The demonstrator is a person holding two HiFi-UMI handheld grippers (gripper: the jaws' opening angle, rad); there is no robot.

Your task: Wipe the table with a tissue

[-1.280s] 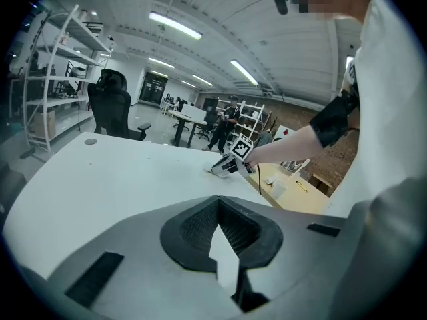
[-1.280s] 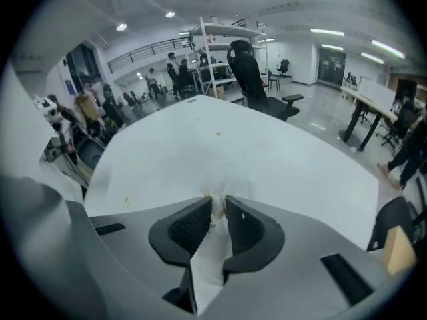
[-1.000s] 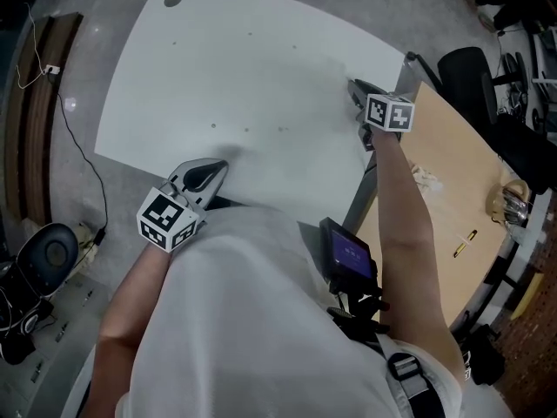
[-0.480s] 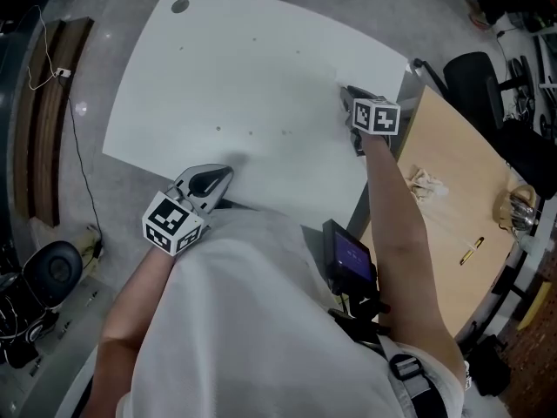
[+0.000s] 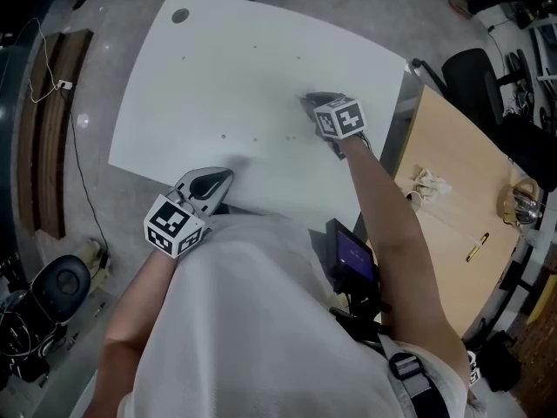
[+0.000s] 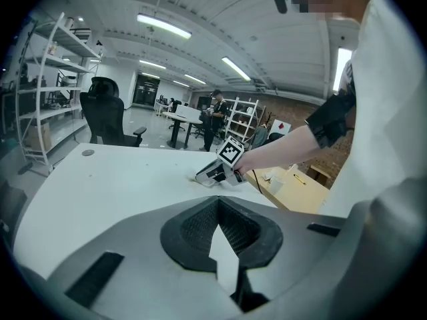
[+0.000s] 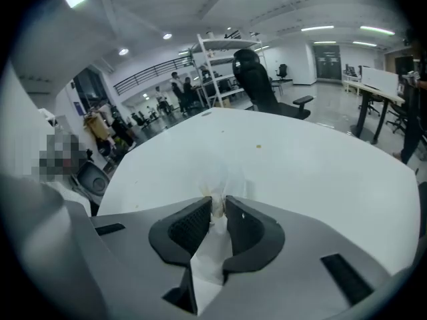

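Observation:
The white table point(image 5: 226, 68) fills the head view. My right gripper point(image 5: 312, 103) points down at the table's right middle part, and its tips are on the surface. It is shut on a white tissue point(image 7: 217, 212), which is pinched between the pads and spreads onto the tabletop just ahead of them. The left gripper view shows that gripper point(image 6: 203, 176) low on the table with its marker cube up. My left gripper point(image 5: 219, 178) rests at the table's near edge, its jaws together with nothing between them point(image 6: 217, 207). A few small specks point(image 5: 224, 136) dot the table.
A wooden table point(image 5: 452, 207) adjoins on the right, with a crumpled tissue point(image 5: 426, 183) and a pen point(image 5: 473, 246) on it. A black chair point(image 5: 466, 72) stands behind it. There is a round hole point(image 5: 180, 15) at the white table's far left corner. Cables lie on the floor at the left.
My right gripper has slid left across the table with the tissue, from near the right edge toward the middle. The left gripper has stayed put.

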